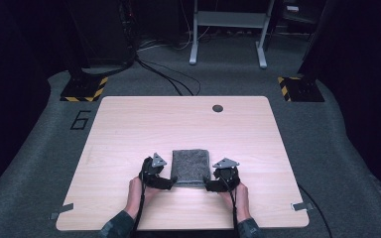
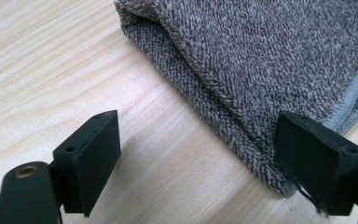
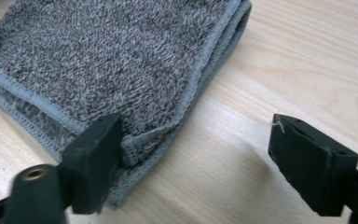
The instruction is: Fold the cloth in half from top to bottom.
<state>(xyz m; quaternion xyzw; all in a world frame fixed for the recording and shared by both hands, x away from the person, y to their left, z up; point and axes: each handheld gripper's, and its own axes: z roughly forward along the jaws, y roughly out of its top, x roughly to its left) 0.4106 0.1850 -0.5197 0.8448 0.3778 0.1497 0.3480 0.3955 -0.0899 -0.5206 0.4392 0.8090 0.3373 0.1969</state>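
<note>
Black jaws of the left gripper (image 2: 196, 163) stand spread at the folded grey terry towel's (image 1: 191, 167) near corner; the right gripper (image 3: 200, 163), equally spread, pinches nothing. That towel lies at six o'clock on the pale wooden table (image 1: 129, 129). Risk, as I judge it: closing now could catch one hem layer, so the fold peels open or drags skewed.

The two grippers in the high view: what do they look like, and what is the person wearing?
Both the left gripper and the right gripper are black, each topped by a grey three-cornered plate, with a black cable trailing back. Their jaws are flat black blocks. The sleeves are dark, seemingly plaid.
</note>
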